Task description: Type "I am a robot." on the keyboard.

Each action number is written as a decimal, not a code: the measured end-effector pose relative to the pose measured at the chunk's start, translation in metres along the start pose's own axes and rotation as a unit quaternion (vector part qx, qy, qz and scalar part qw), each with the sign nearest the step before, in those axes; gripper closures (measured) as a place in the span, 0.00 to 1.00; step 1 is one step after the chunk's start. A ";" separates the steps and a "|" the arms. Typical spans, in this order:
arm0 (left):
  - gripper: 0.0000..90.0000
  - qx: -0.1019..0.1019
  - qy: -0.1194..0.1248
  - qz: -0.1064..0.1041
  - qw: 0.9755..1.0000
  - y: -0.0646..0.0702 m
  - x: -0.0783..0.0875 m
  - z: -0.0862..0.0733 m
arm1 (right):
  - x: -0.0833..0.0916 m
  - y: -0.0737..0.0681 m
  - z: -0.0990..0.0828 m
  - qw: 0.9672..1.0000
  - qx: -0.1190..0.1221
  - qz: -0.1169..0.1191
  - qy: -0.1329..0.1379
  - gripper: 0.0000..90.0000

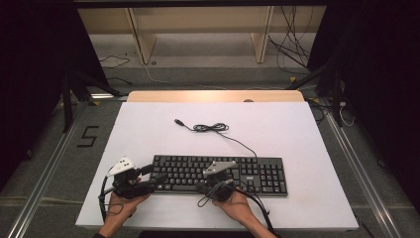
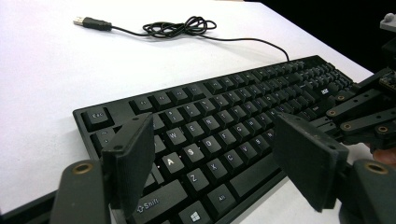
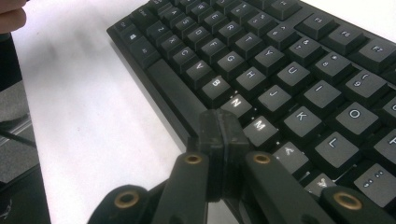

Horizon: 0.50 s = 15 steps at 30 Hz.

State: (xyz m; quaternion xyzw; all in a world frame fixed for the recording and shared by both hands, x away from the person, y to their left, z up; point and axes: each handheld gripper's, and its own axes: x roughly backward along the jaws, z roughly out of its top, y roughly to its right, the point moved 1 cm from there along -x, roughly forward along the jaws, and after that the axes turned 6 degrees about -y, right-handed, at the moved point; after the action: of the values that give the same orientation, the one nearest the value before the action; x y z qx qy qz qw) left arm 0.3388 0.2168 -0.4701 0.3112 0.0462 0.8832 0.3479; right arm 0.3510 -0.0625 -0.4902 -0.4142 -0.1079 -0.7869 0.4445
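From above the near side of the white table (image 1: 148,129), a black keyboard (image 1: 257,171) lies flat and square to the front edge, its thin cable (image 1: 237,140) running off the back to a loose tangle and a USB plug (image 1: 179,122) left free on the bare surface. Both hands come in from below: the left gripper (image 1: 158,179) sits at the keyboard's left end, the right gripper (image 1: 205,187) over the front edge near the middle, a spacing that looks meant to let each reach its own half of the keys. Along the left gripper's own jaws, the two black pads (image 2: 130,154) stand spread wide with nothing between them, poised above the left block of letters; the Shift and Esc keys and the A–S–Z cluster are readable beneath, and the other gripper's linkage (image 2: 369,116) shows at the right margin. Along the right gripper's jaws, the pads (image 3: 222,140) are pressed together into a single blunt tip, which hangs low beside the N and M keys, by the space bar; whether it touches a key I cannot tell. A closed tip like that would suit pressing one key without catching its neighbours. The keyboard itself is matte black plastic with white legends, a full layout with number pad, keys evenly seated.
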 end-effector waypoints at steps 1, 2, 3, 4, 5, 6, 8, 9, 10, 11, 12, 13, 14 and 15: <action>0.33 0.000 0.000 0.001 1.000 0.000 -0.001 0.000 | 0.000 0.000 0.000 1.000 0.001 -0.001 0.000 1.00; 0.33 -0.001 0.000 0.001 1.000 0.000 -0.001 0.000 | 0.000 -0.001 0.000 1.000 0.002 -0.003 0.001 1.00; 0.33 0.000 -0.001 0.001 1.000 0.000 -0.001 0.000 | 0.000 -0.001 0.000 1.000 0.005 -0.005 0.001 1.00; 0.33 0.000 -0.001 0.002 1.000 0.000 -0.002 0.000 | 0.000 -0.001 0.000 1.000 0.005 -0.005 0.000 1.00; 0.33 0.001 -0.001 0.002 1.000 0.000 -0.002 0.000 | 0.000 -0.001 0.000 1.000 0.006 -0.005 0.001 1.00; 0.33 0.000 -0.002 0.002 1.000 -0.001 -0.002 0.000 | 0.000 -0.001 0.000 1.000 0.006 -0.005 0.000 1.00; 0.33 -0.001 -0.003 0.002 1.000 -0.001 -0.002 0.000 | 0.000 -0.002 0.000 1.000 0.004 -0.006 0.000 1.00; 0.33 0.000 -0.002 0.001 1.000 -0.001 -0.002 0.000 | 0.000 -0.001 0.000 1.000 0.004 -0.005 0.000 1.00; 0.33 0.001 -0.001 0.002 1.000 -0.001 -0.003 0.000 | 0.001 -0.001 0.000 1.000 0.002 -0.003 0.001 1.00; 0.33 0.001 -0.002 0.002 1.000 -0.001 -0.003 0.000 | 0.002 -0.001 0.000 1.000 -0.001 0.000 0.005 1.00; 0.33 0.001 -0.003 0.002 1.000 -0.001 -0.004 0.000 | 0.004 -0.001 0.000 1.000 -0.004 0.004 0.011 1.00; 0.33 0.001 -0.004 0.002 1.000 -0.002 -0.004 0.000 | 0.007 -0.001 0.001 1.000 -0.007 0.008 0.017 1.00; 0.33 0.000 -0.005 0.002 1.000 -0.002 -0.004 0.000 | 0.009 -0.001 0.001 1.000 -0.010 0.010 0.025 0.97; 0.33 0.003 -0.003 0.003 1.000 -0.002 -0.005 0.001 | 0.011 -0.001 0.002 0.999 -0.011 0.013 0.029 0.96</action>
State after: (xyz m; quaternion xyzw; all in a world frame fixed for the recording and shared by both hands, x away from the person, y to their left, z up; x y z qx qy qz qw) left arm 0.3431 0.2149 -0.4727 0.3156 0.0473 0.8829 0.3446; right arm 0.3485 -0.0678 -0.4807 -0.3978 -0.0811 -0.7935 0.4534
